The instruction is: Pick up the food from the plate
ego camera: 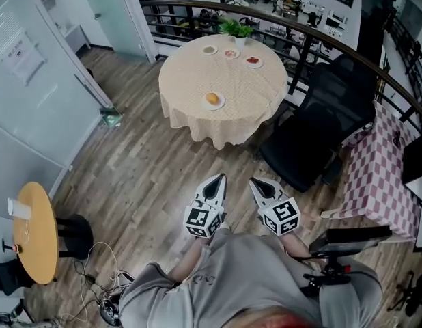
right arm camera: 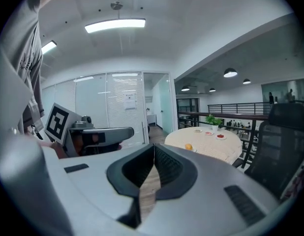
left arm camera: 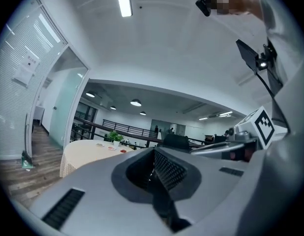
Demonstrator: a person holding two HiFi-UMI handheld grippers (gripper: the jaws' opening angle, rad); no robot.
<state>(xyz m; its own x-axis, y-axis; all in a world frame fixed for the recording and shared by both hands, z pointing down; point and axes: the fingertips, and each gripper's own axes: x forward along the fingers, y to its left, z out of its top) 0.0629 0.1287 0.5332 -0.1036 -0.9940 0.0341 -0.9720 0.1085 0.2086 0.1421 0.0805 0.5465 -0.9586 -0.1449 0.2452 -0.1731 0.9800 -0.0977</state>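
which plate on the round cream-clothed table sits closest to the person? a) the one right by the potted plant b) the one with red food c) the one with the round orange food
c: in the head view the round orange food on its small white plate sits alone near the near edge of the round cream-clothed table, while the other small plates cluster at the far side by the green potted plant.

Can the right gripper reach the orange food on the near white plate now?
Probably not yet: the right gripper, shut, is well short of the round cream-clothed table with the orange food. Only wooden floor lies between; nothing blocks.
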